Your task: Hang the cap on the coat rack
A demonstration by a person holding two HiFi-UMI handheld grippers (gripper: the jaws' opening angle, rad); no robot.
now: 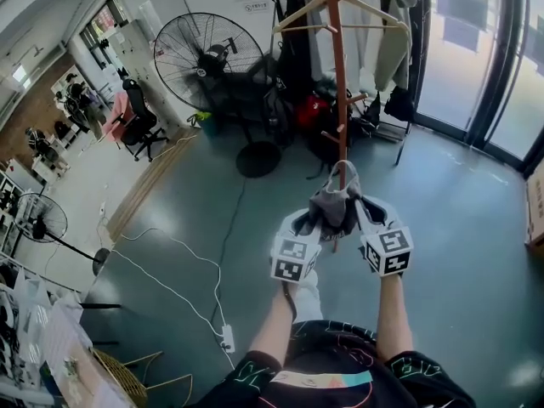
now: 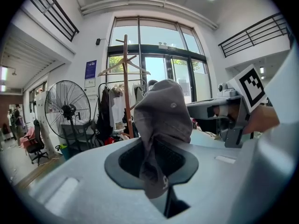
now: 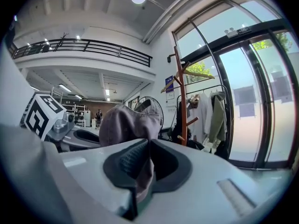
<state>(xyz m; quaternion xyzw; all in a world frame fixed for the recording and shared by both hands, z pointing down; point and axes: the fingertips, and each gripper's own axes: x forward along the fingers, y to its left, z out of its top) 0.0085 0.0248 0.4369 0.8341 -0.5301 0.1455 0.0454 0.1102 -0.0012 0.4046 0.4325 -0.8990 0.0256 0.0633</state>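
A grey cap [image 1: 337,201] hangs between my two grippers, in front of the brown wooden coat rack [image 1: 339,66]. My left gripper [image 1: 318,224] is shut on the cap's left edge; in the left gripper view the cap [image 2: 161,125] rises out of the pinched jaws, with the coat rack [image 2: 126,85] behind it to the left. My right gripper [image 1: 360,219] is shut on the cap's right edge; in the right gripper view the cap [image 3: 126,125] bulges to the left of the jaws and the coat rack [image 3: 181,97] stands ahead to the right.
A large black standing fan [image 1: 208,62] is left of the rack. A clothes rail with hanging garments [image 1: 374,32] stands behind it, by the glass doors [image 1: 476,49]. A white cable and power strip [image 1: 226,337] lie on the floor at the left.
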